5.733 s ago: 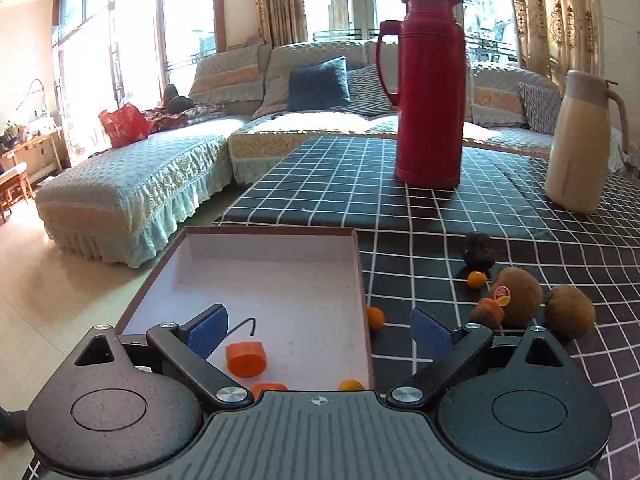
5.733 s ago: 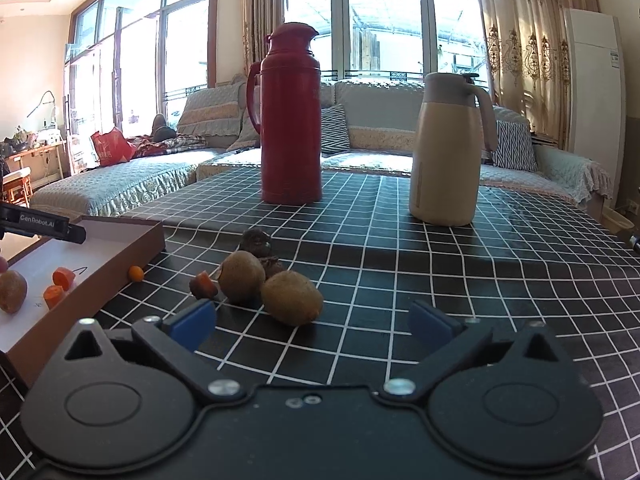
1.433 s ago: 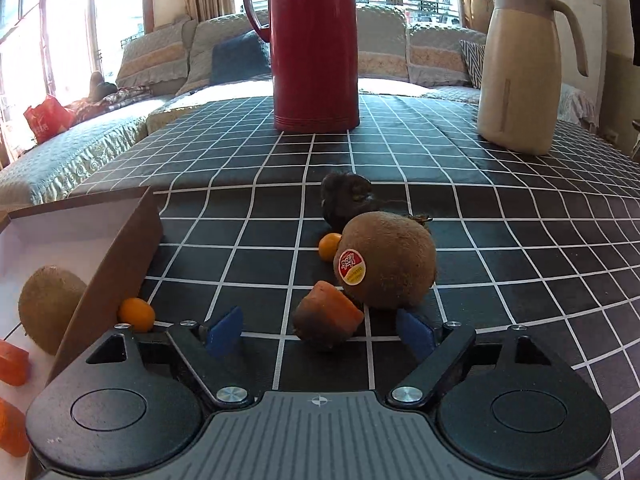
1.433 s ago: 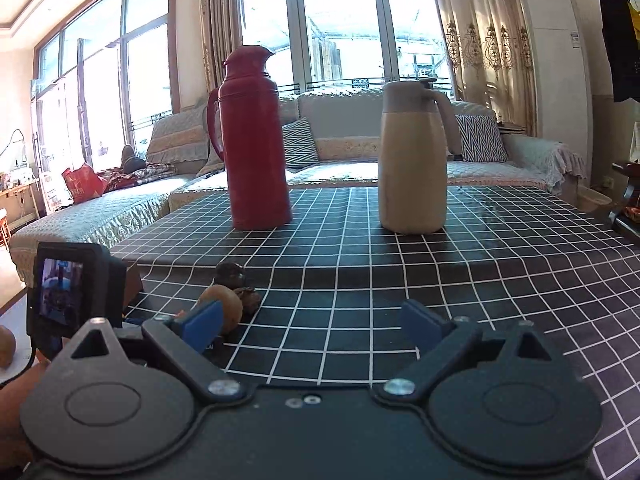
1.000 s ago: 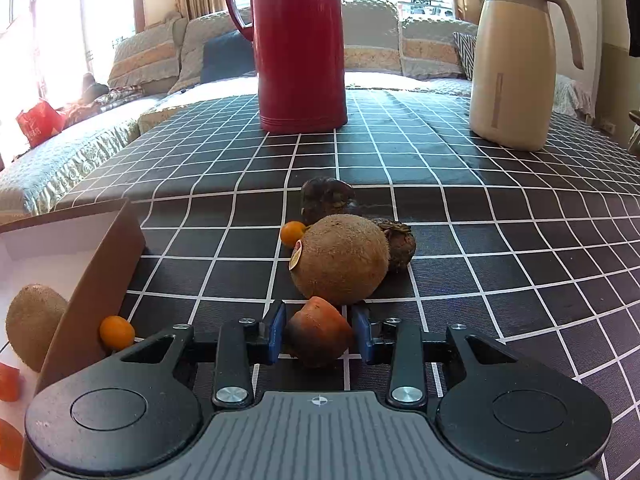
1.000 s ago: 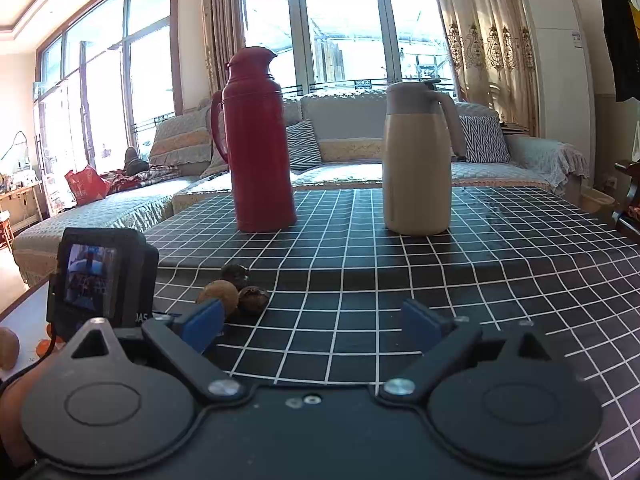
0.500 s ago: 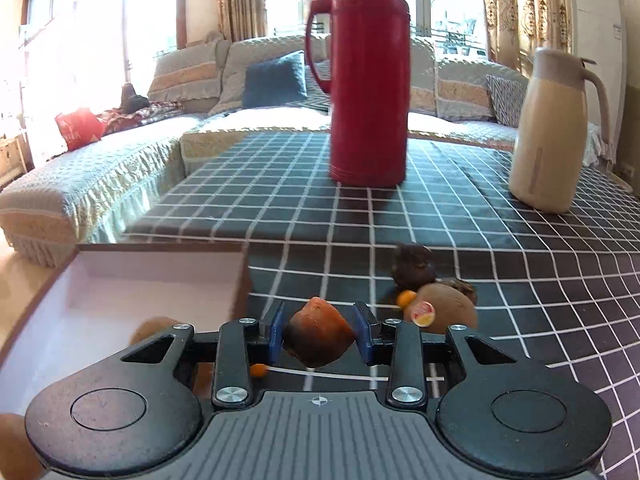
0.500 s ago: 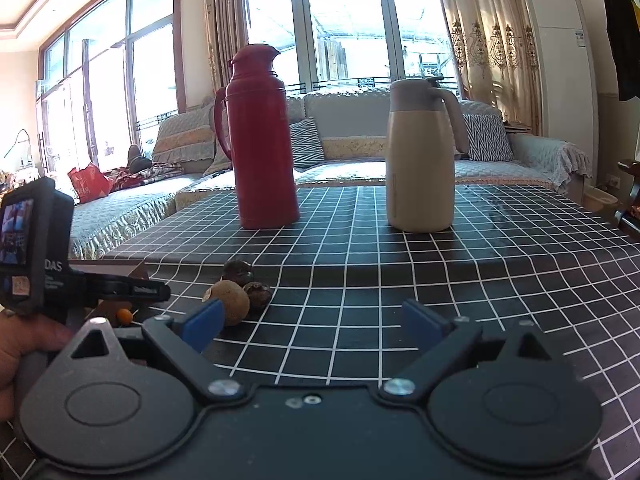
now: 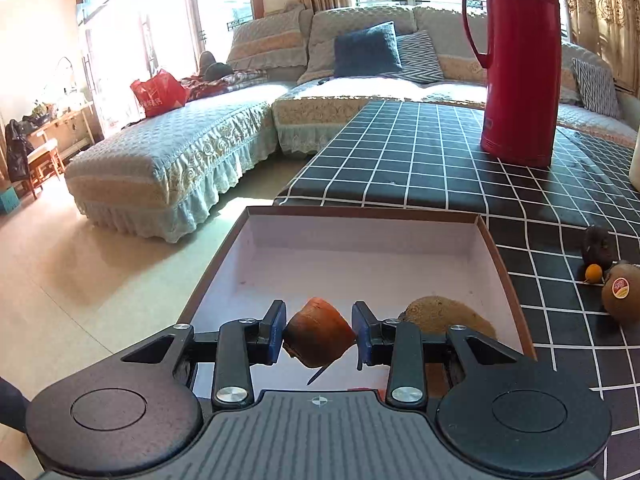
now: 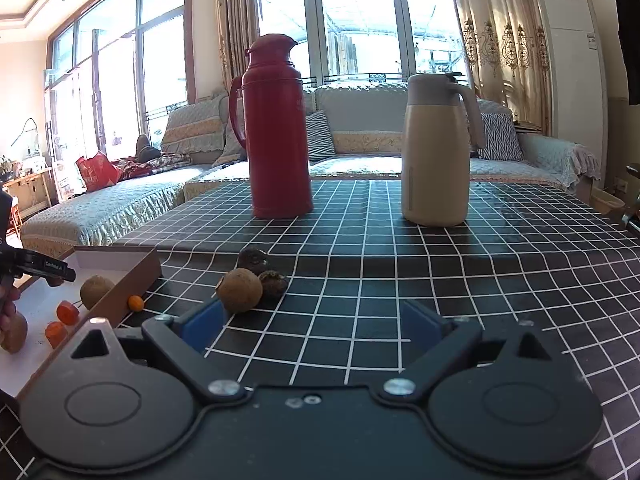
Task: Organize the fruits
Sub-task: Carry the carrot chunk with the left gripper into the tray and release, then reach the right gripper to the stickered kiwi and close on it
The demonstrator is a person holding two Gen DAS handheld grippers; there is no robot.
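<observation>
Over the white-lined box [image 9: 504, 276] we hold an orange fruit piece [image 9: 319, 336] clamped in our left gripper [image 9: 319, 334], while our right gripper [image 10: 312, 326] hangs spread and empty above the checked tablecloth [image 10: 440, 280].

Kiwi [image 9: 444, 314] in the box [image 9: 506, 276] was half hidden behind the left gripper [image 9: 319, 334]; box's near end covered by gripper body, so what lay there couldn't be told. Cream jug [image 9: 635, 168] cut off at right edge of left wrist view, only a sliver showing. In right wrist view, a hand [image 10: 7, 308] and a 2nd kiwi [image 10: 14, 332] were cropped by left edge. Dark lumpy fruit [image 10: 252, 260] too small to ID.
</observation>
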